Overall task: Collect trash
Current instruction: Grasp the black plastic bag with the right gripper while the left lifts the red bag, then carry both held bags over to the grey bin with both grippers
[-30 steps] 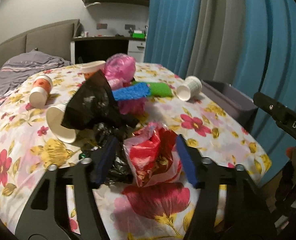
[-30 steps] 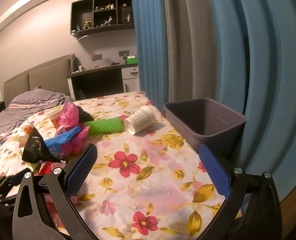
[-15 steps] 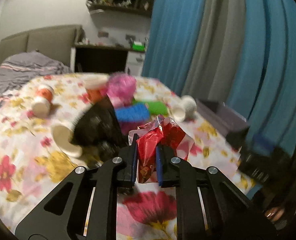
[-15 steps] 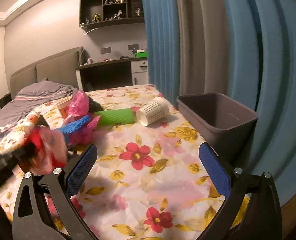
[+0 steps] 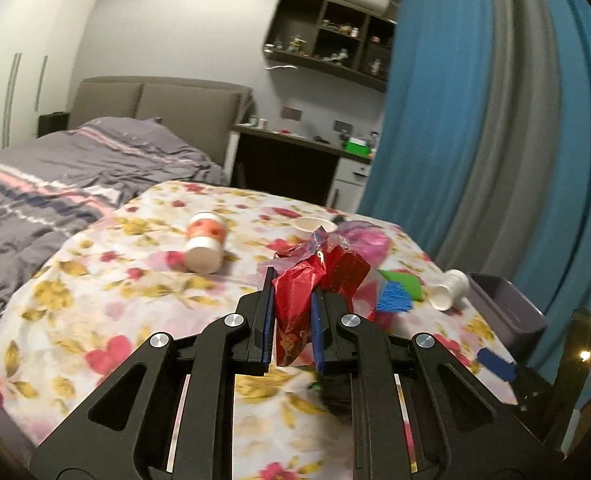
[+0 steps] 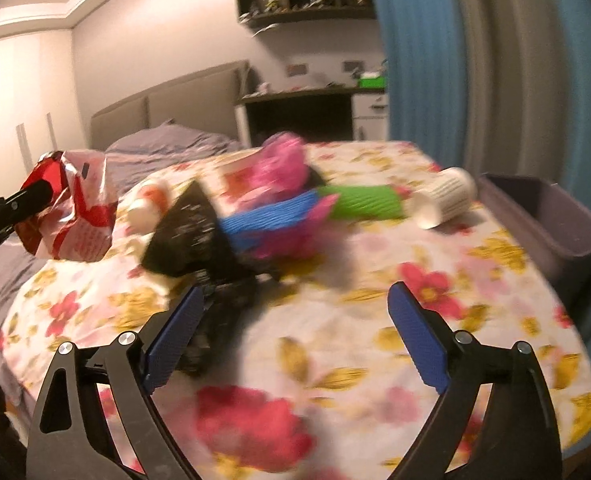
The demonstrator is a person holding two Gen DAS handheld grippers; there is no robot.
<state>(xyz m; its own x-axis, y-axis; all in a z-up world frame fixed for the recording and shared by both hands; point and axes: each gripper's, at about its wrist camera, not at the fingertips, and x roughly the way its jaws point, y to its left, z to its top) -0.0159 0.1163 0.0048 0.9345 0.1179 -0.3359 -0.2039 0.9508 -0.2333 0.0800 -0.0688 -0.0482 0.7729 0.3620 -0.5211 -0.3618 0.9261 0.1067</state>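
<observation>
Our left gripper [image 5: 291, 312] pinches a crumpled red-and-white wrapper [image 5: 315, 280], lifted clear of the floral tablecloth [image 5: 115, 300]. Our right gripper [image 6: 295, 344] is narrowing from wide, holding nothing, over what looks like a black bag [image 6: 191, 236]; the grey bin [image 6: 555, 216] sits at the table's right edge.

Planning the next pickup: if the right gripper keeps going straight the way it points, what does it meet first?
Probably the crumpled black plastic bag beside its left finger; depth is blurred. The right gripper, nothing between its closing jaws, aims at bare flowered tablecloth.
</observation>
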